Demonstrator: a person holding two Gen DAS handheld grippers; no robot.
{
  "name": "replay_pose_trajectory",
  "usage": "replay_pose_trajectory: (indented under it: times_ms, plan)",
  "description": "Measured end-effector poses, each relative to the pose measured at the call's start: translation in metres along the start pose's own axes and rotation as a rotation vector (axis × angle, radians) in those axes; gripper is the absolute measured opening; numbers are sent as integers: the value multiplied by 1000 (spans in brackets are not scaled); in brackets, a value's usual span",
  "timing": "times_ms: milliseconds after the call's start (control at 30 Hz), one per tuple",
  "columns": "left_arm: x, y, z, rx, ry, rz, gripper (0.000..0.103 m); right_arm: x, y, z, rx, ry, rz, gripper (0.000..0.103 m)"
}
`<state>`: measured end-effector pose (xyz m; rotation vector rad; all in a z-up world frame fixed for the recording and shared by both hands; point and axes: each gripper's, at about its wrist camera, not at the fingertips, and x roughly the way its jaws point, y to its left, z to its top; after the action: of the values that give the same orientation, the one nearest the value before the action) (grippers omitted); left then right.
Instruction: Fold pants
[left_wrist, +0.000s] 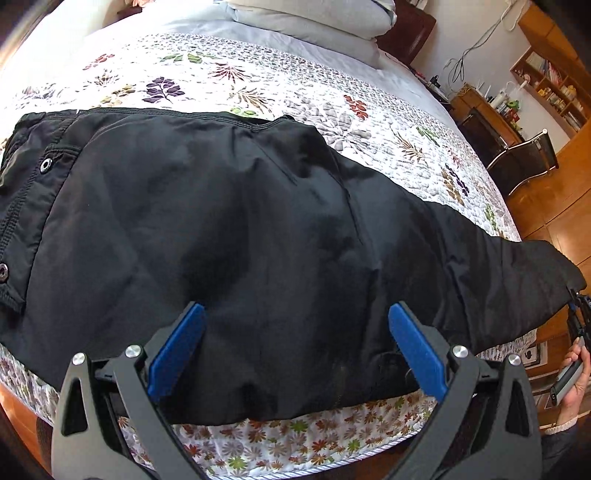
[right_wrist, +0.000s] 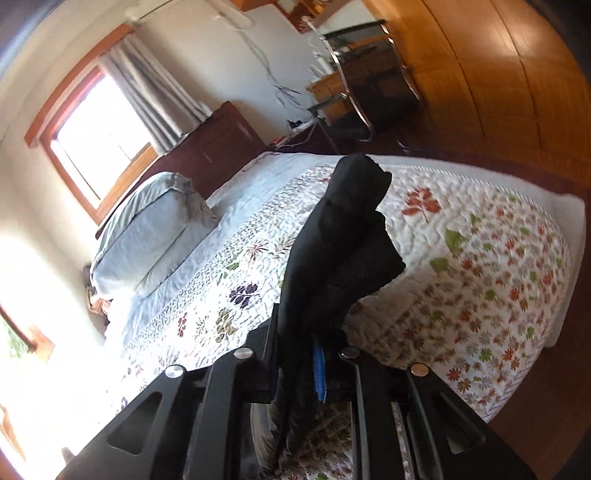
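The pants are plain black with dark stitched seams and silver-ringed snaps at the left of the frame. Beneath them the quilt is white, printed with purple, red, green and tan leaves, with small orange and green flowers along its edge. The left gripper is black with blue pads; the right gripper likewise. The pillow is pale blue-grey, the floor honey-brown wood.

A bed with a floral quilt lies ahead of the grippers, grey pillows at its far end. Beyond stand a bright window, a wooden desk, bookshelves, a wooden floor.
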<state>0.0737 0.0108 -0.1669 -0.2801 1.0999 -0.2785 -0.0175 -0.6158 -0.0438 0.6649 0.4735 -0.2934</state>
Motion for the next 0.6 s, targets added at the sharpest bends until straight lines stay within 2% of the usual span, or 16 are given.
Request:
replay_pose_trajectory:
  times_ms: [133, 267, 600]
  plan:
    - [-8, 11, -4, -33, -14, -16, 100, -5, 62, -3, -173, 5, 52, 15]
    - [-18, 22, -7, -65, -33, -32, 100, -7, 115, -24, -309, 38, 111, 15]
    - [-44, 56, -11, -156, -90, -43, 100, 15, 186, -92, -520, 219, 215, 15]
